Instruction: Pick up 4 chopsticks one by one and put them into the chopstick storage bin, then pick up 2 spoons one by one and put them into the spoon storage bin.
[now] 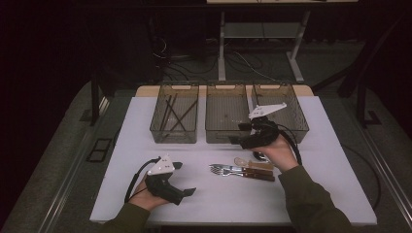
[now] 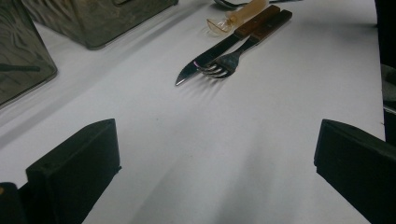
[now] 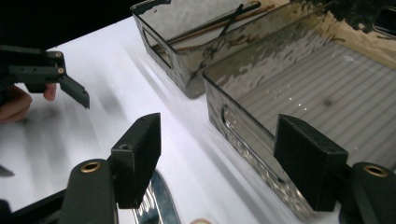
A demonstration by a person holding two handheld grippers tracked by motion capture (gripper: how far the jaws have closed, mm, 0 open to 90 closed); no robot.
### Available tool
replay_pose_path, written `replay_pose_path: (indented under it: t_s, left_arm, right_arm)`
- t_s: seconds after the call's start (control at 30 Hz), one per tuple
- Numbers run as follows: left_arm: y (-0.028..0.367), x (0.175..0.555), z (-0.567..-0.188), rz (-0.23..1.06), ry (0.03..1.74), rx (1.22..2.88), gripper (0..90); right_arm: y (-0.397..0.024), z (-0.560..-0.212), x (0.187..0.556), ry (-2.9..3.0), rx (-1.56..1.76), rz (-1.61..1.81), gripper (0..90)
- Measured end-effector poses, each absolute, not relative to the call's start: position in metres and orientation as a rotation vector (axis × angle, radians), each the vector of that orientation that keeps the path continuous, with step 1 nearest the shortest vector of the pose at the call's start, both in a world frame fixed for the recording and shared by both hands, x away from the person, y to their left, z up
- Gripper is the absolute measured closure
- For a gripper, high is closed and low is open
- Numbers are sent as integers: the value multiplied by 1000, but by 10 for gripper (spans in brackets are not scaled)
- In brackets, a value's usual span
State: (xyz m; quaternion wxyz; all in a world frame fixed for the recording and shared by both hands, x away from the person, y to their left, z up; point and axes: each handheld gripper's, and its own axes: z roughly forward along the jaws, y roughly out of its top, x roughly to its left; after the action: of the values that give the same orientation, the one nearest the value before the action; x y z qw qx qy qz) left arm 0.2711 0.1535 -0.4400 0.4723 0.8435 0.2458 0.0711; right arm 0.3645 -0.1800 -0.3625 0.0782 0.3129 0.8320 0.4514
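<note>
While the left gripper (image 1: 187, 180) rests low on the white table (image 1: 320, 194) near the front edge, its jaws stand wide apart with nothing between them, pointed at the cutlery pile. Right gripper (image 1: 238, 133) is up at the front wall of the middle bin (image 1: 226, 114), jaws parted and holding nothing; in the right gripper view they frame that bin's near corner. Cutlery sits mid-table between the two hands: fork (image 2: 224, 63) and knife (image 2: 205, 58) with brown wooden handles side by side, touching, tines and blade tip toward the left gripper. A translucent amber utensil (image 2: 236, 17) lies just behind them, and a shiny metal piece (image 3: 156, 205) lies right under the right gripper. Left bin (image 1: 175, 114) holds thin dark sticks (image 1: 174, 115); middle bin looks bare. Right bin (image 1: 291, 109) contents: can't tell, the gripper hides part of it.
</note>
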Motion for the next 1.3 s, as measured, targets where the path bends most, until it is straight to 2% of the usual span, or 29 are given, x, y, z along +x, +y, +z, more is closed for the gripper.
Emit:
replay_pose_path:
  t_s: [1.3]
  left_arm:
    - [154,272,-440,179,602,2072,0]
  right_arm:
    - [-292,-396,308,2410,1103,1331,316]
